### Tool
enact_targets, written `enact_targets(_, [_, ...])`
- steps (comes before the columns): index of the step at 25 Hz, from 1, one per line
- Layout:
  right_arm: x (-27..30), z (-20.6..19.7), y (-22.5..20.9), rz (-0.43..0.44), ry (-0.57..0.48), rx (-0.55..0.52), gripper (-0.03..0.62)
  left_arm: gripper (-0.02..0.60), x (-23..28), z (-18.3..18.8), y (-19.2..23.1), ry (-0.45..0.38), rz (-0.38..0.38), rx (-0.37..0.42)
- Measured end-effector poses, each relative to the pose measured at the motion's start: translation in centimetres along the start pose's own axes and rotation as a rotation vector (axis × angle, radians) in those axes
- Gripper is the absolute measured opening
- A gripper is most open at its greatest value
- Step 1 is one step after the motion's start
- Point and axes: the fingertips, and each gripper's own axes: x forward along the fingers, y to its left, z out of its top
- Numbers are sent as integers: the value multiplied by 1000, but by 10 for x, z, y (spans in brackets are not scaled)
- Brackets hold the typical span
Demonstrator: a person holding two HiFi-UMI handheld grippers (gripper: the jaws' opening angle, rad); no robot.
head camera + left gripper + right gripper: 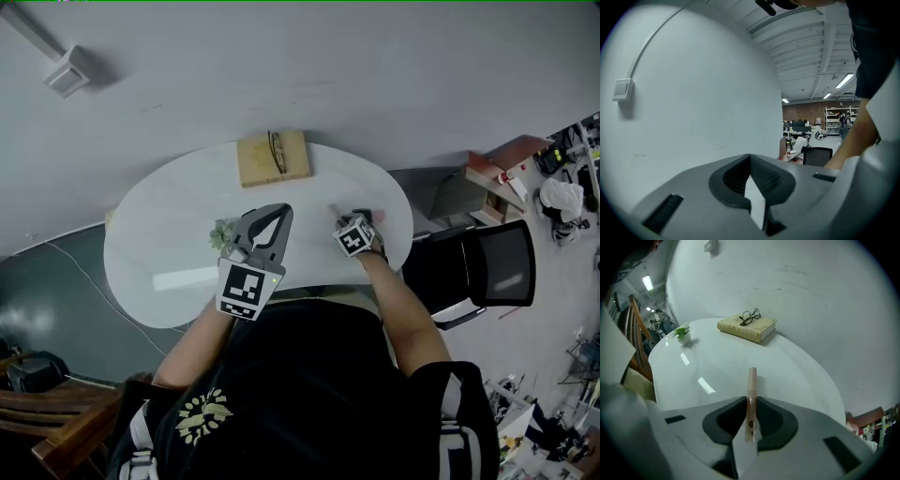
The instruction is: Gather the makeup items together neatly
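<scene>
The right gripper (751,401) has its two fingers closed on a thin pink tube (752,383) of makeup. The tube is pinched right in the middle, between the dark pads. Its far end sticks out past the fingers and points over the white table (801,380). The tube is up in the air and does not touch the table top.

From the head view, the right gripper (356,225) is over the right part of the round table (159,253), near the edge closest to the person. The left gripper (279,214) is just beside it, more to the middle.

The left gripper (750,158) has its fingers shut together, tip to tip, and nothing is between them. It points at the plain white wall (703,93), where a small switch (622,89) sits.

At the far side of the table lies a tan book (747,329) with a pair of glasses (750,316) on top. A little green plant (682,333) stands on the table, well apart from the book. In the head view the plant (223,234) is just beside the left gripper. A black chair (492,267) stands to the right of the table
</scene>
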Motion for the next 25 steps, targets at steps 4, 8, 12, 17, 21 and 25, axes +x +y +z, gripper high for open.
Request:
enact_targets(4, [-1,-7,0,8,9,-7,84,12,4,2,-5,1,3,-1])
enact_targets(8, [1,-11,-3,1,12,-25,84,12,7,2,-11,6,10,-3])
enact_targets(12, [3,-13,-3,0,2,-45,84,12,12,4,-18,8,18,-3])
enact_targets(17, [3,-13,0,20,-10,-66,86,12,17,7,-26,14,30,-3])
enact_targets(21, [1,-13,3,40,-20,-106,101,12,20,8,-32,17,39,-1])
enact_targets(25, [-1,-16,4,56,-24,-127,117,12,25,11,-38,17,50,-1])
